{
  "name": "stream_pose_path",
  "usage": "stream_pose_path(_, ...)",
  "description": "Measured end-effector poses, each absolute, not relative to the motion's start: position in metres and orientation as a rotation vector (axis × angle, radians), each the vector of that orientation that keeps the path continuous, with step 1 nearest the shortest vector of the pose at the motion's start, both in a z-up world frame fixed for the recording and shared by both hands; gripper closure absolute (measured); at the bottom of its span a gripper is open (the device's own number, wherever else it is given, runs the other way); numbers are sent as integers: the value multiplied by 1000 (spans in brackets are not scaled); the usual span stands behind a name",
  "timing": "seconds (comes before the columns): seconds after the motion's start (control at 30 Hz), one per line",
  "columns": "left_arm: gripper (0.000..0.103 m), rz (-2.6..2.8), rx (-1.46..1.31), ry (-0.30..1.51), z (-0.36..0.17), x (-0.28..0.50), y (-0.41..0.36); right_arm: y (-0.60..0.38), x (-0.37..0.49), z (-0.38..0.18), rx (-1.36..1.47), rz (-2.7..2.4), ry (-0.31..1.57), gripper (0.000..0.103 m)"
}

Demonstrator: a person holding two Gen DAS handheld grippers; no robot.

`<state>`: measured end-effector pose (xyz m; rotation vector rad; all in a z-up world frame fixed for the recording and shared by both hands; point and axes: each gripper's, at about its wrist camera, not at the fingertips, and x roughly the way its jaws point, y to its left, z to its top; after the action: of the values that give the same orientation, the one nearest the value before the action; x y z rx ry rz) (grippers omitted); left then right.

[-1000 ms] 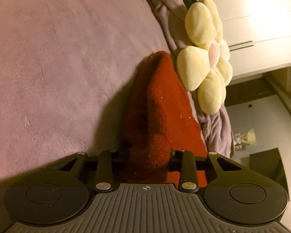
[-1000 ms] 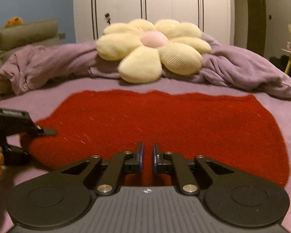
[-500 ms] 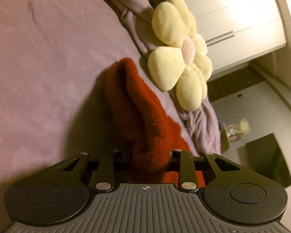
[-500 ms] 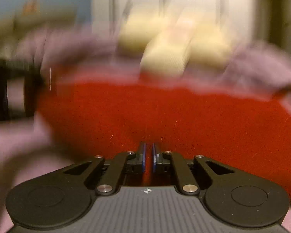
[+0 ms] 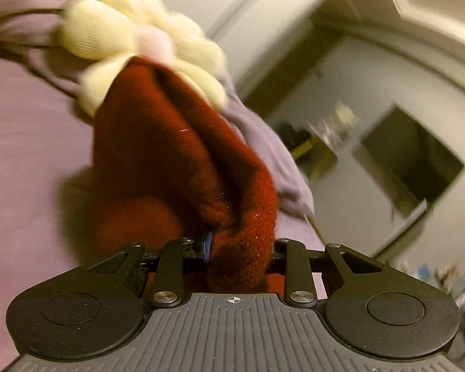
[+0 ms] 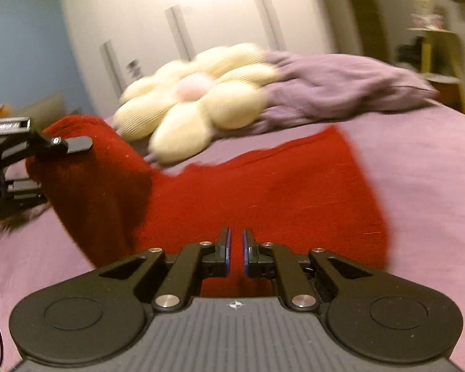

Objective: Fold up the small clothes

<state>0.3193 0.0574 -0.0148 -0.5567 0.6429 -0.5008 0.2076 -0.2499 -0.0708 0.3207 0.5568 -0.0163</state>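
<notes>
Left claw (image 5: 238, 248) clamps a bunched corner of the red knitted cloth (image 6: 263, 192), lifted off the purple bed (image 6: 418, 161). Right claw (image 6: 236, 249) pinches its near edge — only the right view shows the rest lying flat.

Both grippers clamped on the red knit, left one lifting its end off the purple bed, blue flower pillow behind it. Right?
Nearly. The flower pillow is cream with a pink centre, not blue, as the right wrist view shows. The rest holds: left gripper and right gripper pinch the red knit, one end raised off the purple bed.
</notes>
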Motion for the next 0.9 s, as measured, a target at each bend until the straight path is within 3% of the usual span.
stream_pose_path(0.2, 72, -503, -419, 822, -64, 336, -24, -301, 190, -73, 366, -105, 565, 95)
stream_pose_path(0.3, 66, -508, -346, 838, -76, 327, -37, -312, 192, -77, 369, -105, 592, 92)
stream_pose_path(0.4, 30, -617, -375, 828, -64, 314, -32, -316, 191, -74, 382, -93, 595, 81)
stream_pose_path(0.43, 26, -636, -392, 827, -60, 310, -30, -317, 193, -72, 393, -88, 593, 80)
stream_pose_path(0.5, 25, -641, -401, 818, -50, 303, -22, -316, 196, -66, 420, -65, 583, 75)
stream_pose_path(0.6, 22, -610, -418, 769, -39, 280, -10, -311, 211, -58, 488, 17, 588, 48)
stream_pose_path(0.63, 19, -589, -428, 760, -37, 271, -4, -308, 217, -57, 518, 53, 599, 44)
stream_pose_path(0.77, 19, -425, -409, 731, -34, 248, 26, -293, 243, -55, 553, 136, 644, 42)
stream_pose_path(0.83, 18, -361, -437, 711, -35, 247, 43, -285, 259, -58, 548, 167, 679, 28)
stream_pose_path(0.9, 18, -294, -491, 713, -37, 251, 59, -281, 276, -63, 575, 189, 723, 24)
